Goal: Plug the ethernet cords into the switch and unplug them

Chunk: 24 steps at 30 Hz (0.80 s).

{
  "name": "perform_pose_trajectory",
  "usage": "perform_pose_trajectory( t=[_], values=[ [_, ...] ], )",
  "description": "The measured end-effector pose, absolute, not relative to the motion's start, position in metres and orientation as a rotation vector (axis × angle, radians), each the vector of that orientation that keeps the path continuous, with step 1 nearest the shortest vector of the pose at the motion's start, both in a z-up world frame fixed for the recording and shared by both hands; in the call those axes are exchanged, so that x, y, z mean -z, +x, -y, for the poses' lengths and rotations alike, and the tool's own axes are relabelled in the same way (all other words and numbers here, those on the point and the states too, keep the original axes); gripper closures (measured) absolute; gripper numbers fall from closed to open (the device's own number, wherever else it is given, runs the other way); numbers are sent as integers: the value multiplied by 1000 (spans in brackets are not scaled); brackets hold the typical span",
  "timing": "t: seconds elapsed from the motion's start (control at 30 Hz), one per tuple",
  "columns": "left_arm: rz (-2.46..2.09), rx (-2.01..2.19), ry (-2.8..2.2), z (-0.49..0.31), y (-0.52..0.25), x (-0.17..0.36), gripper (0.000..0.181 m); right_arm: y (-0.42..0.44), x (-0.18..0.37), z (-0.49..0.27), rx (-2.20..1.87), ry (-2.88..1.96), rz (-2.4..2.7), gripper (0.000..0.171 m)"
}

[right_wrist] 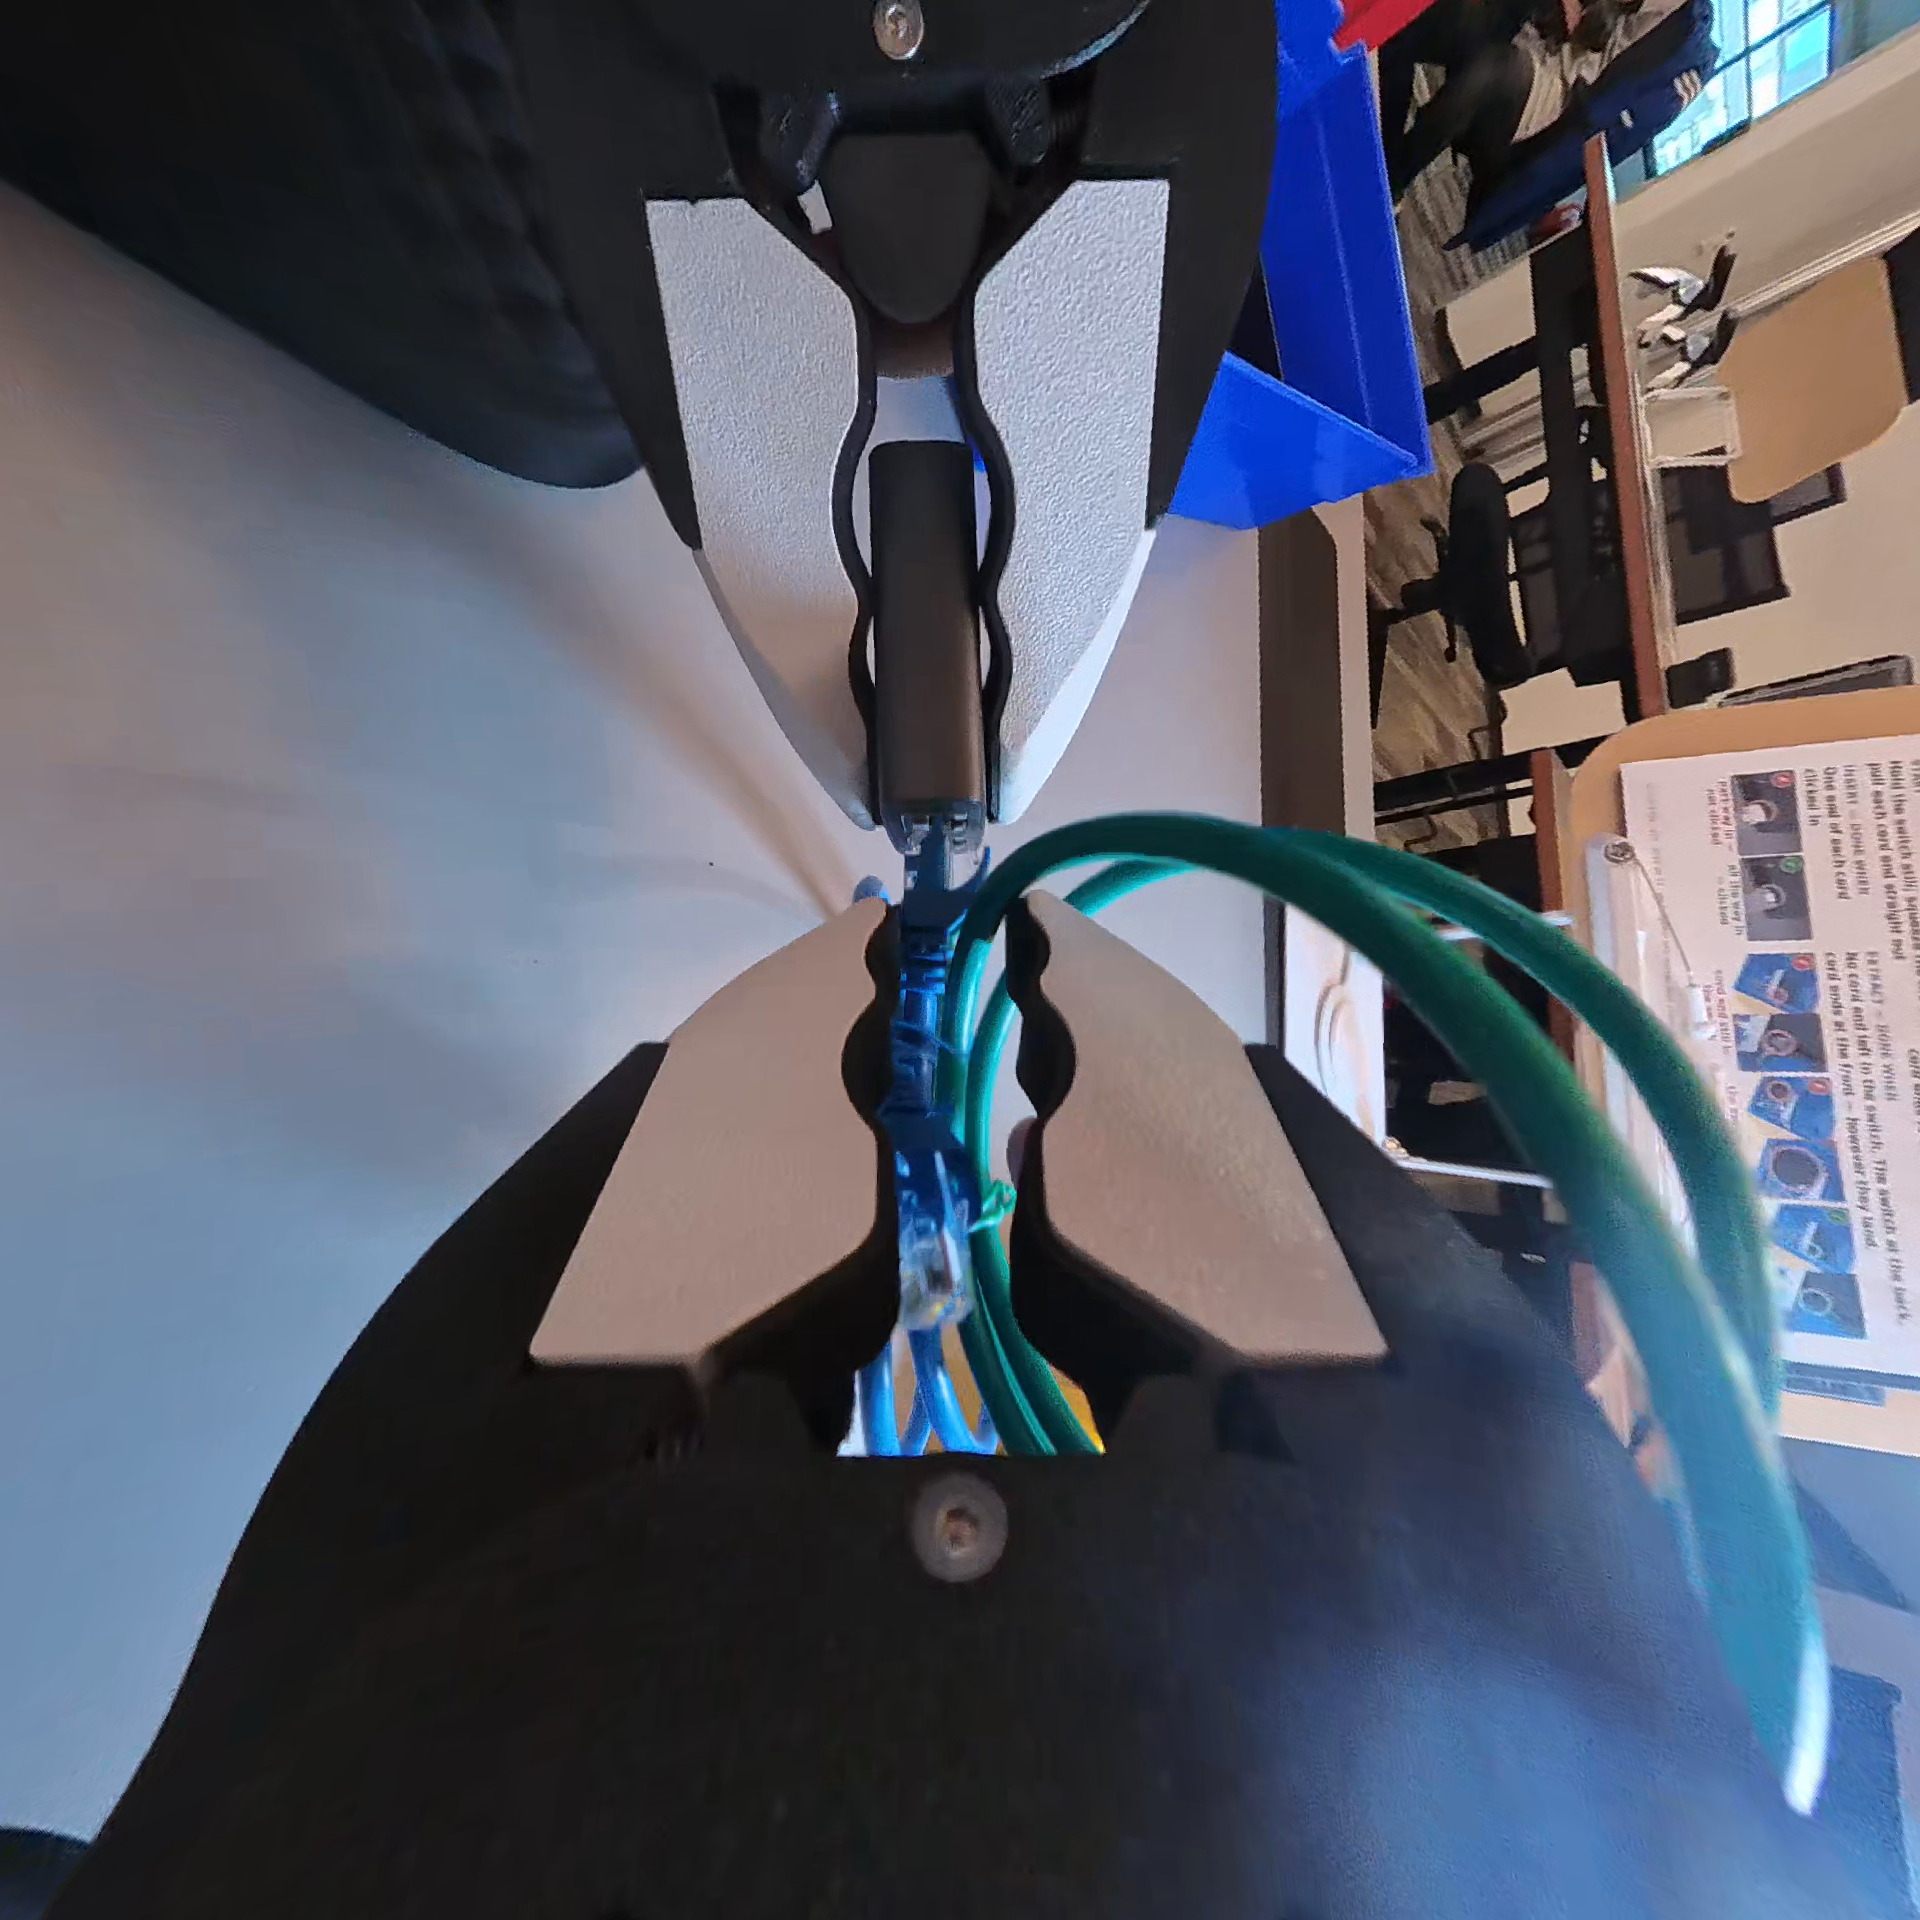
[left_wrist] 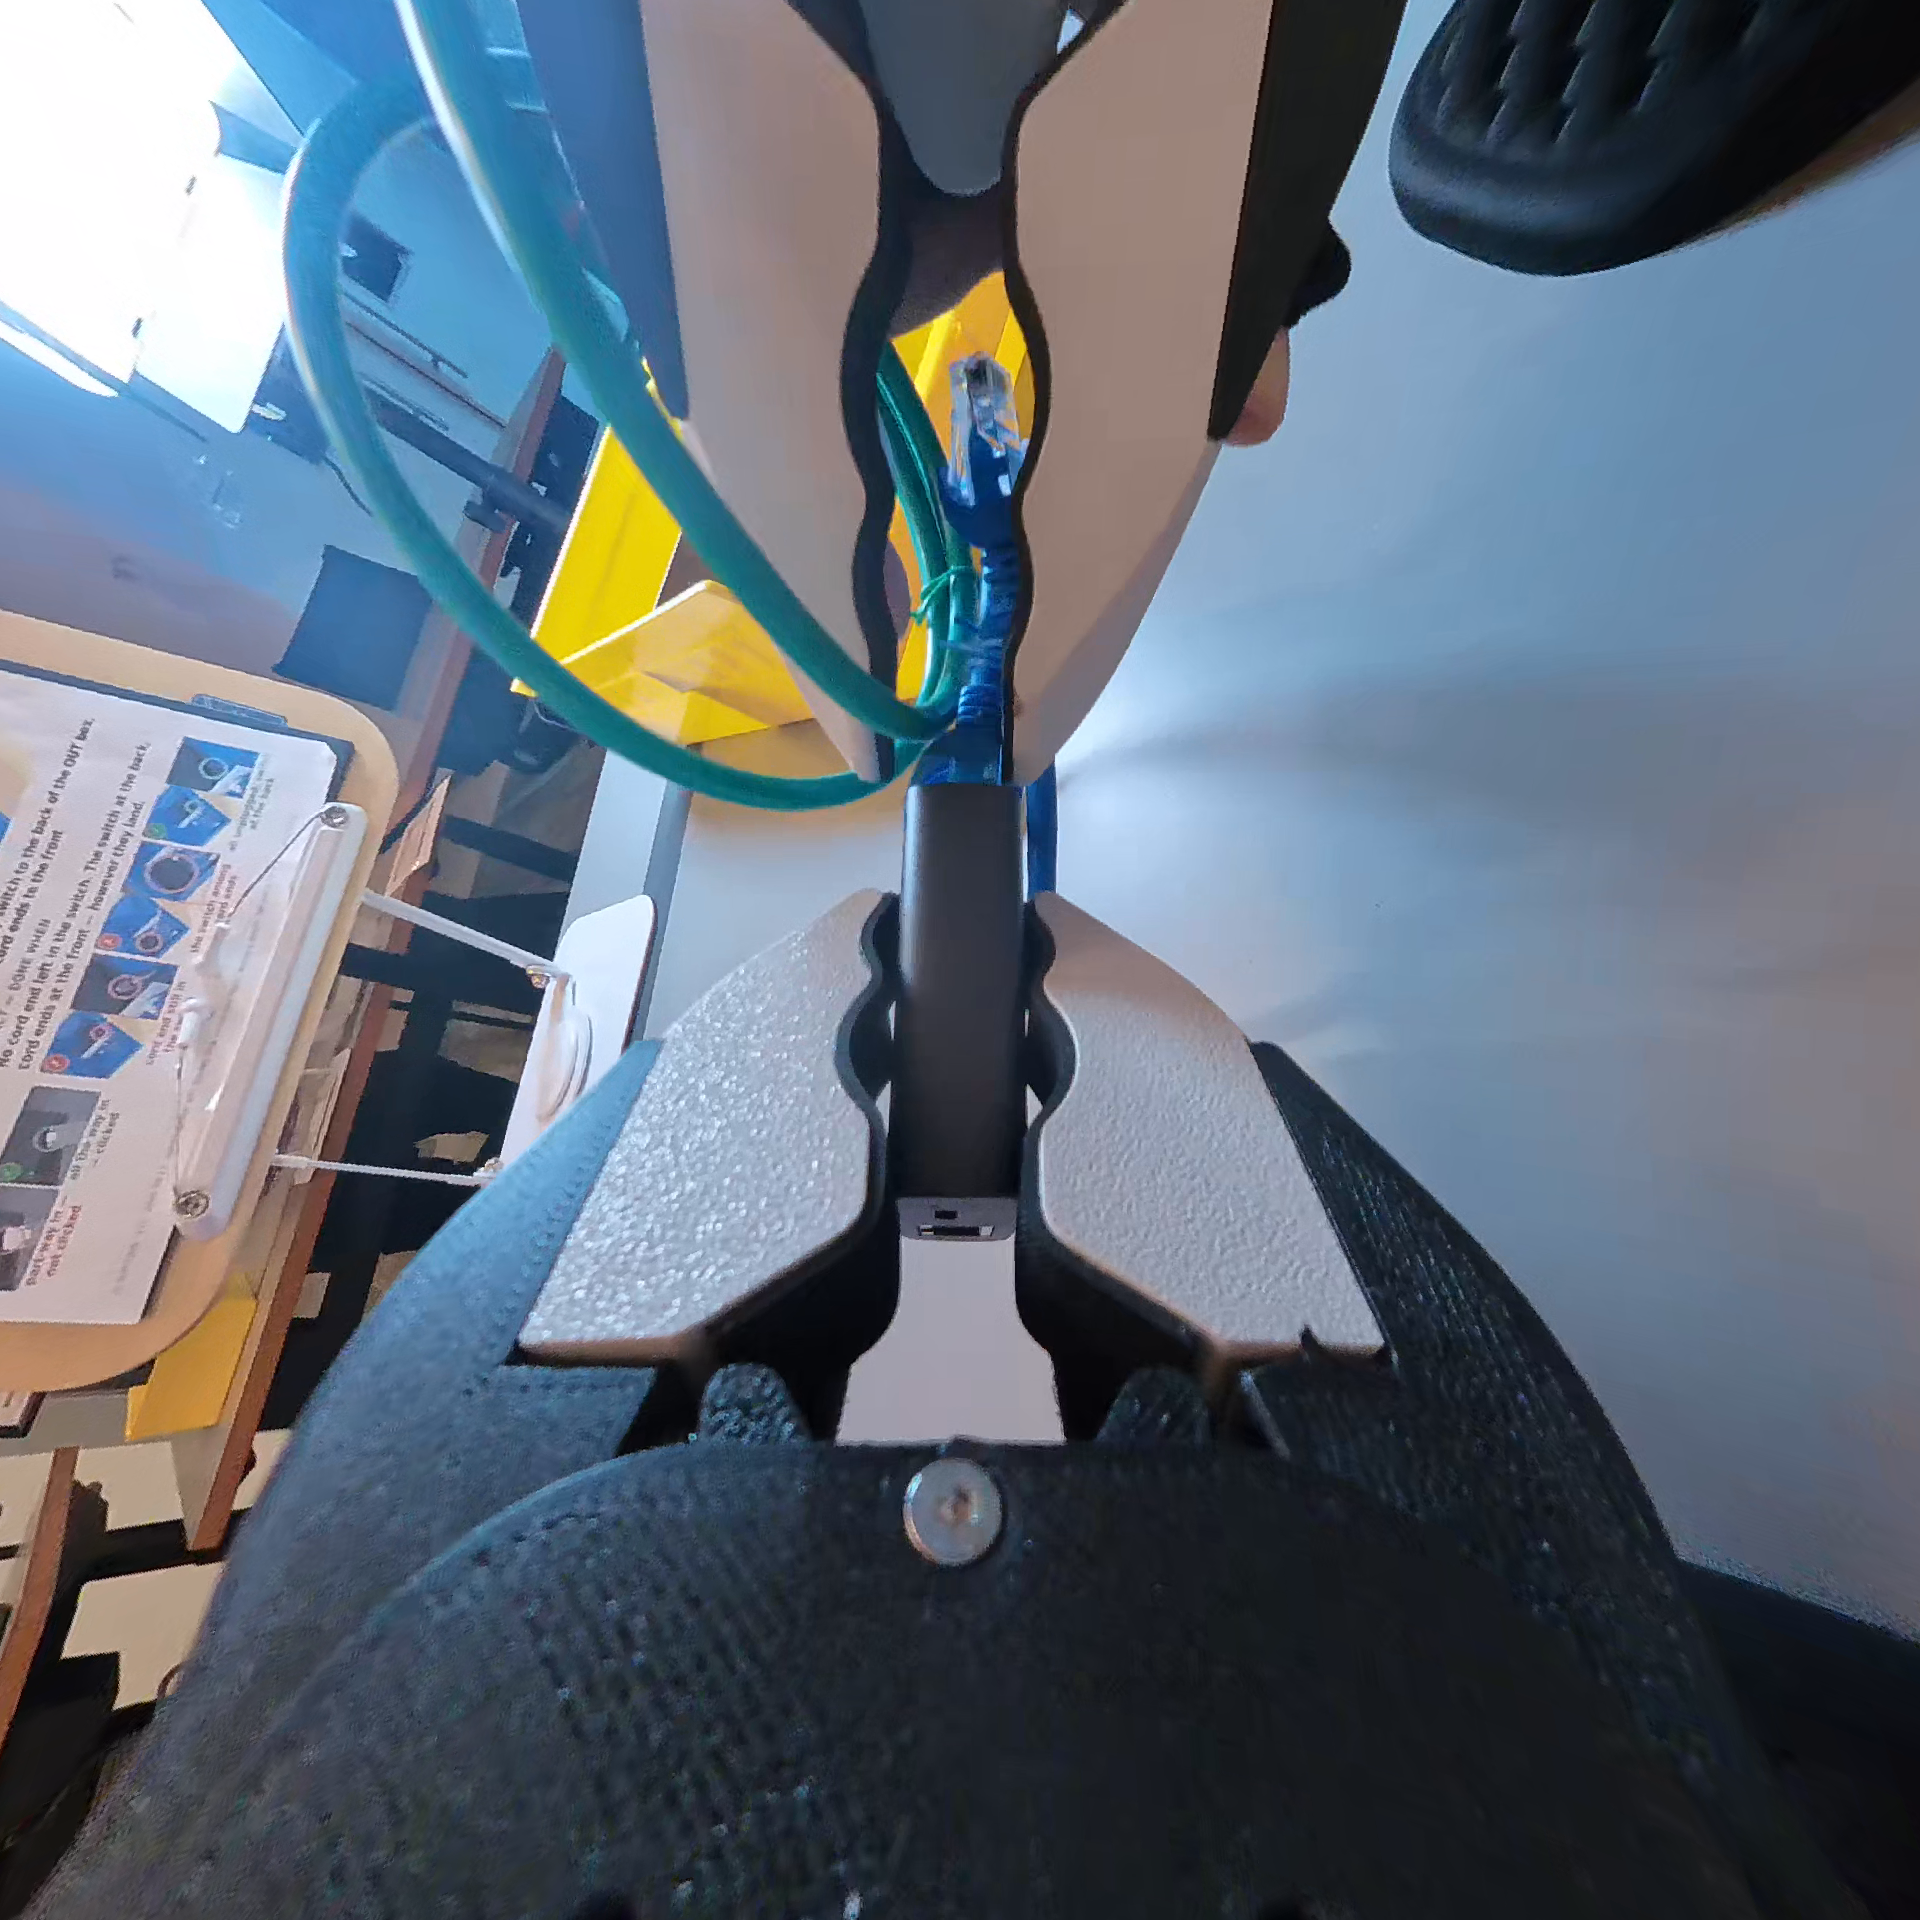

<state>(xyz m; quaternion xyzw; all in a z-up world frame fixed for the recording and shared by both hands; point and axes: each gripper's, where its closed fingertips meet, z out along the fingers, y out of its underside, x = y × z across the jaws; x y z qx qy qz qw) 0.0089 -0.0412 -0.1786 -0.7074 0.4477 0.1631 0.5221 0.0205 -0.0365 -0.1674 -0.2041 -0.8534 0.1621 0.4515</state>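
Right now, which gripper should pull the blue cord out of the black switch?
Probably the right gripper: it is closed on the blue cord just behind the plugged end. The left gripper is already holding the switch steady.

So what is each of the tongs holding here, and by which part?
Left tongs clamp the slim black box-shaped switch across its narrow sides. Right tongs grip the blue ethernet cord just behind its plugged-in connector.

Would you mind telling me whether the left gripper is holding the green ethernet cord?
No, the left gripper is shut on the dark switch, while the green cord loops free beside it.
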Motion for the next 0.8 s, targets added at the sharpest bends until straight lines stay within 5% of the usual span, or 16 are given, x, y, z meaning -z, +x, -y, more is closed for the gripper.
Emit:
perform_pose_trajectory(
  t=[0.8],
  values=[
    [-1089,-320,-1702,45,16,181,160,23,174,43,-424,-472,2155,155]
  ],
)
